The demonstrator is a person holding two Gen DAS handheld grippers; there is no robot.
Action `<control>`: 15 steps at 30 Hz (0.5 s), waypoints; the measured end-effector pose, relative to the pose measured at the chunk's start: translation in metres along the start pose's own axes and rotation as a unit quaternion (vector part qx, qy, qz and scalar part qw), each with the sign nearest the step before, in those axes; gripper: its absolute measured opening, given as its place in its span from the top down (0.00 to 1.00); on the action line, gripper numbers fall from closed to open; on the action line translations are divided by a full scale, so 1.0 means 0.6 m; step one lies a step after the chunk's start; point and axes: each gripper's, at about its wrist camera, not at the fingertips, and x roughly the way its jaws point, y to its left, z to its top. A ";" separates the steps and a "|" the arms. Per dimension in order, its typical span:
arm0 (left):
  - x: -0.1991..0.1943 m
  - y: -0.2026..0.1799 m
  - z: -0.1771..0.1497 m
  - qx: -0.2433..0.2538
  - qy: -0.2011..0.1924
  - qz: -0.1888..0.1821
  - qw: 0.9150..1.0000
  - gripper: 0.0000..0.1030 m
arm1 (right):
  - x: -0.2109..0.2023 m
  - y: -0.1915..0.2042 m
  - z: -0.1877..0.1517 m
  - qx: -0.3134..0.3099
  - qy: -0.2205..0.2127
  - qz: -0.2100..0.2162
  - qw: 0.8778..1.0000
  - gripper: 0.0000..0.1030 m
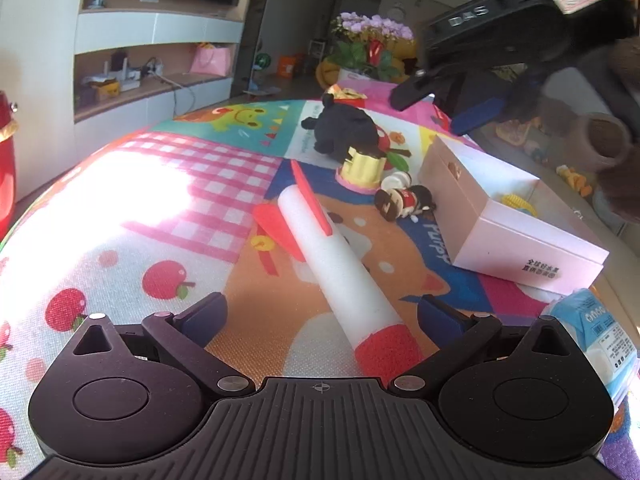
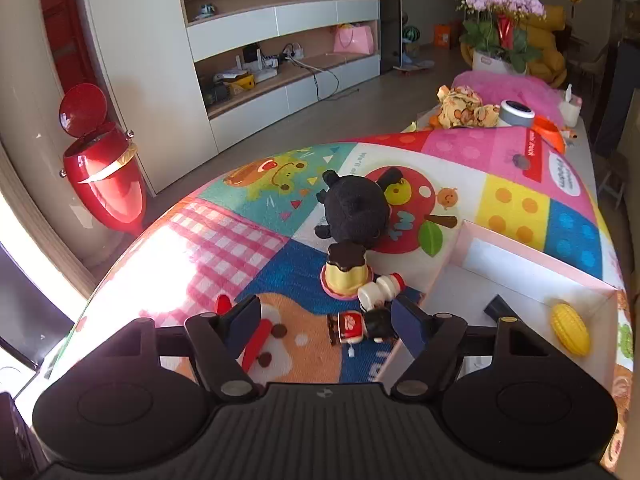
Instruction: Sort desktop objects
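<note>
pink box [image 2: 532, 276] holds a yellow corn toy [image 2: 570, 329] — both claws, left [image 1: 322, 312] and right [image 2: 326, 318], released, empty.

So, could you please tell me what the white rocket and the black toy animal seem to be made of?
Rocket: probably foam, matte with a fine grainy surface; red tip looks coarser. Black toy animal: plush fabric, soft fuzzy outline, no shine.

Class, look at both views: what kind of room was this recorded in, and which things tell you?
Most likely a home living room: a TV wall unit, potted purple orchids, and toys on a children's play mat.
</note>
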 end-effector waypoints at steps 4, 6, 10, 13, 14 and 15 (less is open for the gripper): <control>-0.001 0.004 0.001 -0.011 -0.003 -0.002 1.000 0.00 | 0.121 -0.008 0.051 0.024 0.052 -0.013 0.998 0.29; -0.002 0.008 0.001 -0.018 -0.005 -0.007 1.000 0.00 | 0.175 -0.005 0.058 0.019 0.070 -0.045 0.996 0.29; -0.003 0.011 0.001 -0.027 -0.006 -0.011 1.000 0.00 | 0.226 -0.005 0.048 0.024 0.098 -0.059 0.993 0.60; -0.003 0.011 0.000 -0.028 -0.007 -0.012 1.000 0.00 | 0.217 0.005 0.033 0.001 0.102 -0.056 0.993 0.62; -0.004 0.011 0.000 -0.028 -0.008 -0.012 0.999 0.00 | 0.208 0.009 0.027 -0.002 0.109 -0.046 0.993 0.62; -0.005 0.011 0.000 -0.028 -0.009 -0.013 0.999 0.00 | 0.193 0.013 0.016 -0.002 0.118 -0.030 0.993 0.62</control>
